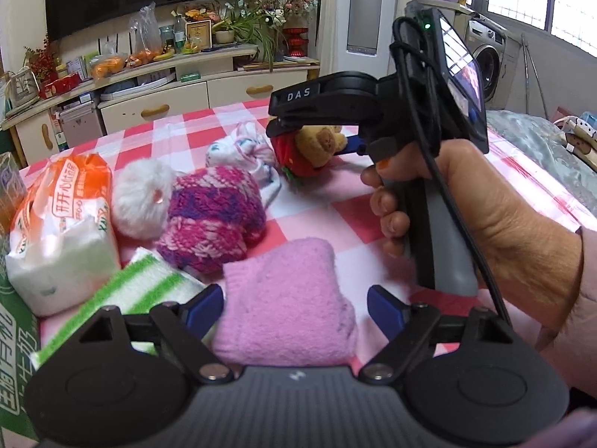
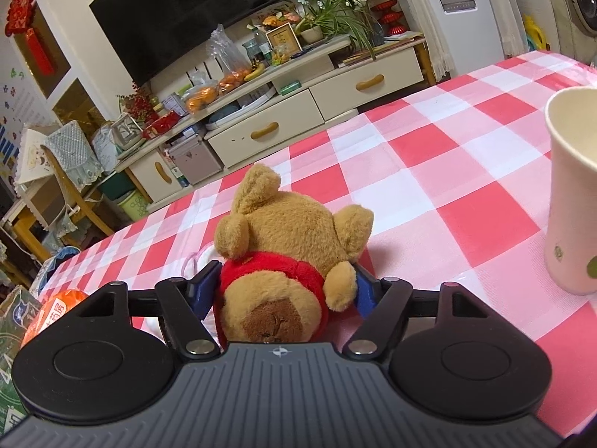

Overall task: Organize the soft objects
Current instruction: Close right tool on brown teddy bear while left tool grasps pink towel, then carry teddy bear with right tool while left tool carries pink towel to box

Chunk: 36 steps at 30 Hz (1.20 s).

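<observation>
A folded pink fuzzy cloth [image 1: 287,298] lies on the checked tablecloth [image 1: 321,201] between the jaws of my left gripper [image 1: 296,310]. That gripper is open: its left pad sits at the cloth's edge and a gap shows at the right pad. Farther back, a brown teddy bear in a red shirt [image 2: 287,231] lies on its back, with my right gripper [image 2: 285,287] shut on its body. The left wrist view shows the same bear [image 1: 321,145] in the right gripper [image 1: 309,138], held by a hand. A pink-purple knitted hat [image 1: 212,216], a white fluffy ball [image 1: 141,198] and a white-blue sock bundle [image 1: 242,149] lie at the left.
A green-striped cloth [image 1: 145,287] and an orange tissue pack [image 1: 59,224] lie beside a green cardboard box [image 1: 15,328] at the left edge. A white paper cup [image 2: 571,194] stands on the table at the right. A TV cabinet [image 2: 317,97] stands beyond the table's far edge.
</observation>
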Each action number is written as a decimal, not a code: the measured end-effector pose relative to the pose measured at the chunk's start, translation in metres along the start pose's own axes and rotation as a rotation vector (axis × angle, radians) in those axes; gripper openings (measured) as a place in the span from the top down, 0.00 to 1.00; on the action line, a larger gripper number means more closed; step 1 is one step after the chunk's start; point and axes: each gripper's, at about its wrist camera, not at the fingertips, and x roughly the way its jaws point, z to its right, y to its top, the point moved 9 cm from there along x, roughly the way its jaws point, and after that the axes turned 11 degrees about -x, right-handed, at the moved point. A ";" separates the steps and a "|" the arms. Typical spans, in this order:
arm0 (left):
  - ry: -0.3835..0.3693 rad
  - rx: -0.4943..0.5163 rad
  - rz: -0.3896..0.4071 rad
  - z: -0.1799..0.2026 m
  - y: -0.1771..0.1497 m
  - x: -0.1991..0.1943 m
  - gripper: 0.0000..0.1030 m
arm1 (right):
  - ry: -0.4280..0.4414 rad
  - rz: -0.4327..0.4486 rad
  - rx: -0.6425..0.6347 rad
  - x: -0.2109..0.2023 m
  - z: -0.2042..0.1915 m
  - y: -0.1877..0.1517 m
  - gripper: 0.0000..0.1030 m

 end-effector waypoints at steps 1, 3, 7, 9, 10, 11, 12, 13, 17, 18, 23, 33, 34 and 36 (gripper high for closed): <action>0.000 0.000 -0.001 0.000 0.000 0.001 0.21 | 0.001 -0.001 -0.008 -0.001 0.000 0.000 0.15; -0.002 0.000 -0.004 0.000 0.000 0.001 0.29 | 0.001 -0.004 -0.027 -0.003 -0.001 -0.002 0.15; -0.006 -0.015 -0.019 -0.001 -0.002 0.005 0.34 | -0.003 -0.011 -0.089 -0.006 -0.004 -0.005 0.15; -0.004 -0.016 -0.024 -0.001 -0.003 0.006 0.37 | -0.003 -0.015 -0.114 -0.008 -0.006 -0.007 0.15; -0.006 -0.016 -0.025 -0.001 -0.003 0.006 0.38 | 0.001 -0.017 -0.121 -0.009 -0.007 -0.008 0.15; -0.009 -0.017 -0.028 0.000 -0.003 0.007 0.40 | 0.005 -0.018 -0.127 -0.010 -0.007 -0.008 0.15; -0.015 -0.020 -0.032 0.001 -0.004 0.007 0.41 | 0.006 -0.019 -0.133 -0.012 -0.007 -0.009 0.15; -0.018 -0.025 -0.036 0.001 -0.005 0.007 0.41 | 0.006 -0.020 -0.140 -0.013 -0.007 -0.010 0.16; -0.029 -0.051 -0.040 -0.001 -0.003 0.007 0.45 | -0.001 -0.020 -0.160 -0.018 -0.005 -0.014 0.16; -0.031 -0.058 -0.040 -0.001 -0.003 0.007 0.47 | -0.001 -0.018 -0.163 -0.020 -0.004 -0.014 0.17; -0.047 -0.101 -0.041 -0.005 -0.001 0.005 0.51 | -0.005 -0.009 -0.196 -0.029 -0.006 -0.018 0.17; -0.077 -0.172 -0.035 -0.014 0.001 -0.004 0.52 | -0.030 -0.010 -0.235 -0.044 -0.009 -0.030 0.17; -0.078 -0.181 -0.033 -0.015 0.002 -0.004 0.52 | -0.032 -0.012 -0.239 -0.045 -0.010 -0.032 0.17; -0.079 -0.191 -0.028 -0.017 0.003 -0.006 0.52 | -0.037 -0.014 -0.246 -0.047 -0.012 -0.035 0.17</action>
